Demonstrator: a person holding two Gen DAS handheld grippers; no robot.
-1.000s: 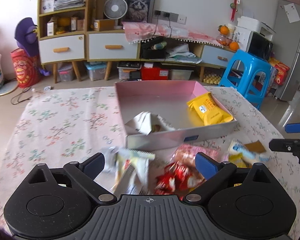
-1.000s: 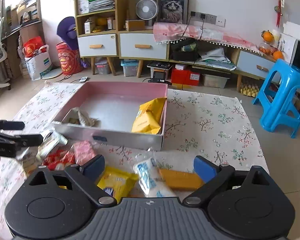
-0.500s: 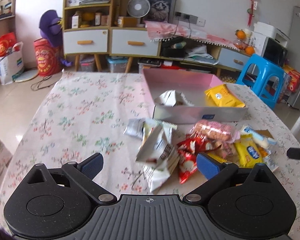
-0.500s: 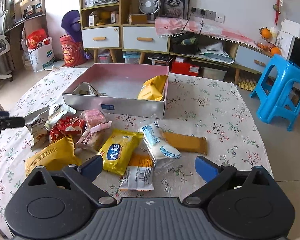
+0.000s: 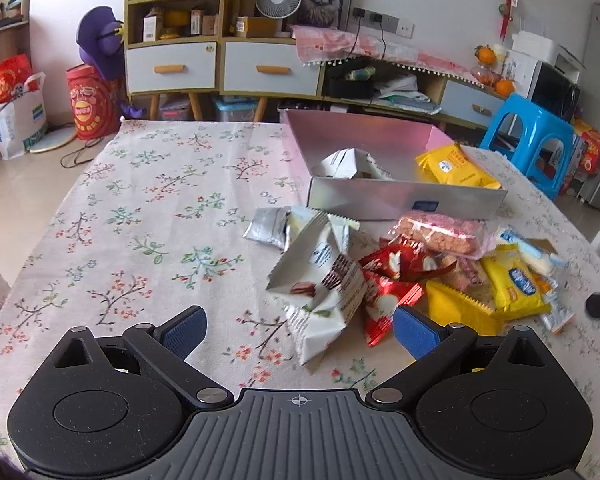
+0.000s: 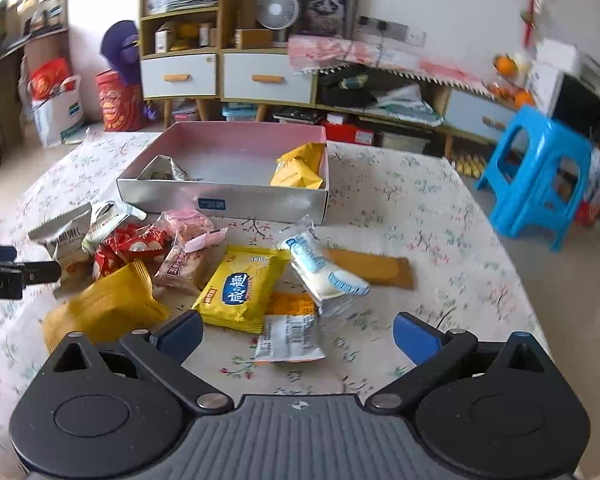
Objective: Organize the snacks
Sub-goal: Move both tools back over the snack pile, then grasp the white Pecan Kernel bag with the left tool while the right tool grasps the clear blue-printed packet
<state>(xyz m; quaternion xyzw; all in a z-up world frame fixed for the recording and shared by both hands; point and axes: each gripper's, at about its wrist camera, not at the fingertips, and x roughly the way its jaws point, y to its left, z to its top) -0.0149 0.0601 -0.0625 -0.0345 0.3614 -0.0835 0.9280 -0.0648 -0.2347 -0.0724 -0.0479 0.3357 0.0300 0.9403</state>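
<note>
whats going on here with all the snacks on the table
A person is sorting snacks with a gripper in each hand. The left gripper and right gripper are both open and empty, above the loose packets. The box holds only a yellow packet and a silver packet; the rest lie outside.

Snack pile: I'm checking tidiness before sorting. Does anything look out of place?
Yes. Most packets lie jumbled and overlapping on the tablecloth in front of the box, which holds only a yellow packet and a crumpled silver one.

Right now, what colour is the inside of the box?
Pink inside the box; the right wrist view shows it best.
</note>
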